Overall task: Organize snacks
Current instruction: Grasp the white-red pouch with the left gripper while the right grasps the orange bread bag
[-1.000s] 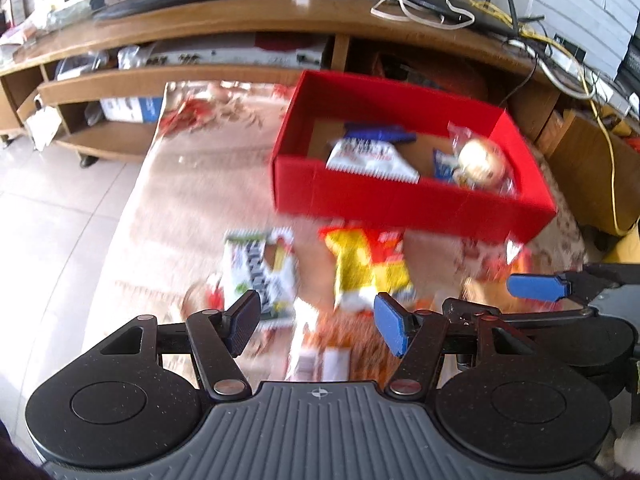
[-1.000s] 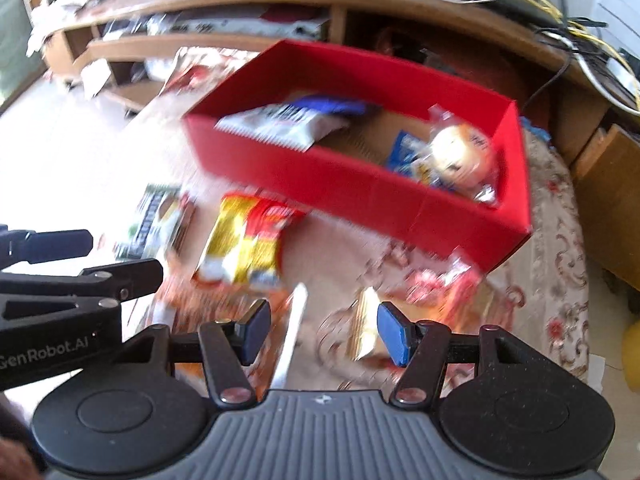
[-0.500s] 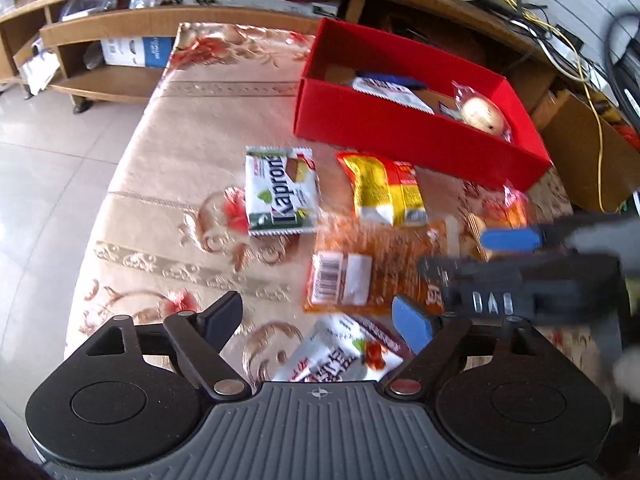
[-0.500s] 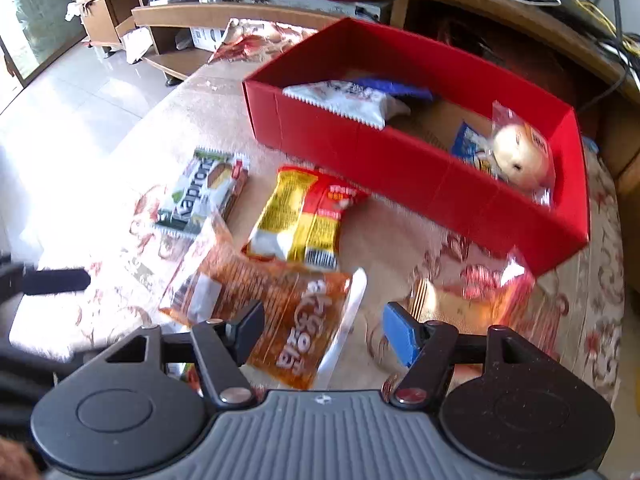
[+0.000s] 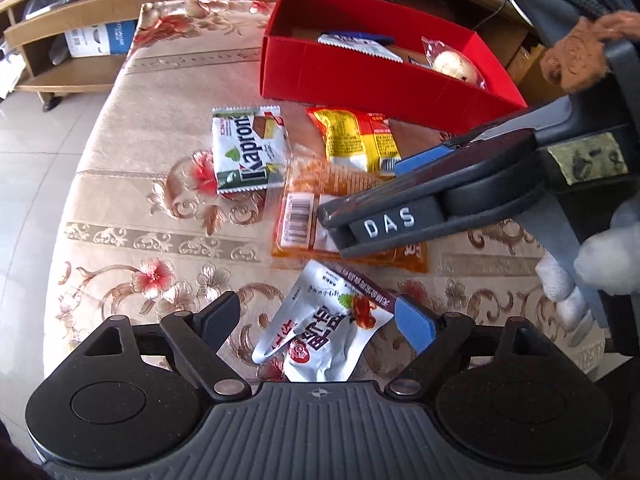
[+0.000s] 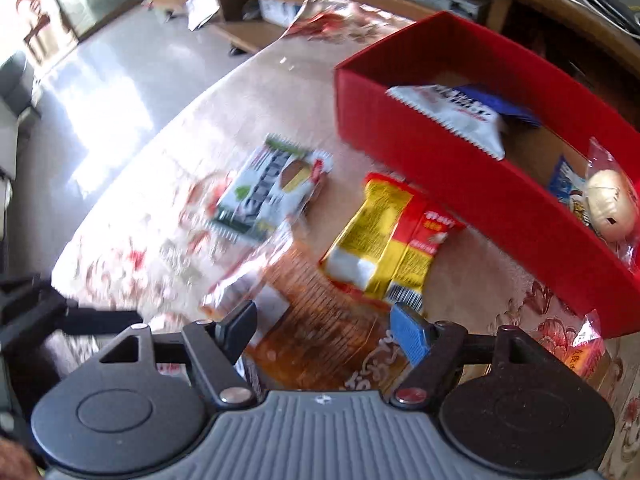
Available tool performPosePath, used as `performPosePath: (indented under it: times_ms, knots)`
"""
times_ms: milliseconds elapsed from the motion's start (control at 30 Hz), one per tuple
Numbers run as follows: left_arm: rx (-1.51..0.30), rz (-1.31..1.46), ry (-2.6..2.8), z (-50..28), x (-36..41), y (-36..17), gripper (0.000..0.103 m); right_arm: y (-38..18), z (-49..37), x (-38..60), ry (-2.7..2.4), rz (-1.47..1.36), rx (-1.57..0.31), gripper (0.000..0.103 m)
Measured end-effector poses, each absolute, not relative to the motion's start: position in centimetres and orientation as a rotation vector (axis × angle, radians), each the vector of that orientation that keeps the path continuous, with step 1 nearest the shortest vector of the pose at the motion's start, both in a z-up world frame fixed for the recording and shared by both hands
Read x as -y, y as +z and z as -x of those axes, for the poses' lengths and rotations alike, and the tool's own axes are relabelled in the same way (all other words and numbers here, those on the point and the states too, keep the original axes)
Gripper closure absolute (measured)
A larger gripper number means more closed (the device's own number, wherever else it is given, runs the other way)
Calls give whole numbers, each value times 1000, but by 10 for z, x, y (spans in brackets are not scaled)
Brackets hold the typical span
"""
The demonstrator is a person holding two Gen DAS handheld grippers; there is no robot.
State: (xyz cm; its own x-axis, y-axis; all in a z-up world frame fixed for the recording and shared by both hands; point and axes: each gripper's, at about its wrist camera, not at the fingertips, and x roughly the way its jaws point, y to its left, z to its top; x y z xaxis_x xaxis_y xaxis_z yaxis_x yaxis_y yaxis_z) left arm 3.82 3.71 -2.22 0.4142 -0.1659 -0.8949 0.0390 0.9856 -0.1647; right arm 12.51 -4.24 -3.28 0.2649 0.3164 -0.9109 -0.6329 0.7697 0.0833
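Observation:
A red box (image 5: 360, 76) (image 6: 472, 184) stands at the far side of the floral tablecloth and holds a white-blue packet (image 6: 452, 114) and a wrapped round bun (image 6: 610, 204). Loose on the cloth lie a green-white Kapron packet (image 5: 248, 148) (image 6: 272, 188), a yellow-red packet (image 5: 356, 136) (image 6: 392, 236), an orange packet (image 5: 304, 216) (image 6: 320, 336) and a white pouch (image 5: 324, 328). My left gripper (image 5: 316, 318) is open, its jaws on either side of the white pouch. My right gripper (image 6: 324, 326) is open, low over the orange packet; it also shows in the left wrist view (image 5: 440, 200).
A small orange packet (image 6: 586, 354) lies by the box's near right corner. A wooden TV stand (image 5: 80, 36) with shelves and cables runs behind the table. Tiled floor (image 6: 92, 92) lies to the left, past the table's edge.
Both grippers have pulled back from the red box and dropped lower. The white pouch now sits between my left jaws. My right gripper has swung left over the orange packet.

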Motion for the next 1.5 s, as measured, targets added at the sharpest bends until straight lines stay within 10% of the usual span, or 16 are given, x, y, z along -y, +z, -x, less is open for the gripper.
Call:
performPosePath:
  times_ms: [667,967,1500]
  knots:
    - [-1187,24,-248,-26,-25,-37,6,-36,-103,52,613,400,-1198,27]
    - [-1201,-6,-254,-27,-20,-41,6,-54,-103,50,641,362,-1227,8]
    - [-1183,-238,-361,-35,34,-41,6,-48,-76,149,531,273,-1212,30]
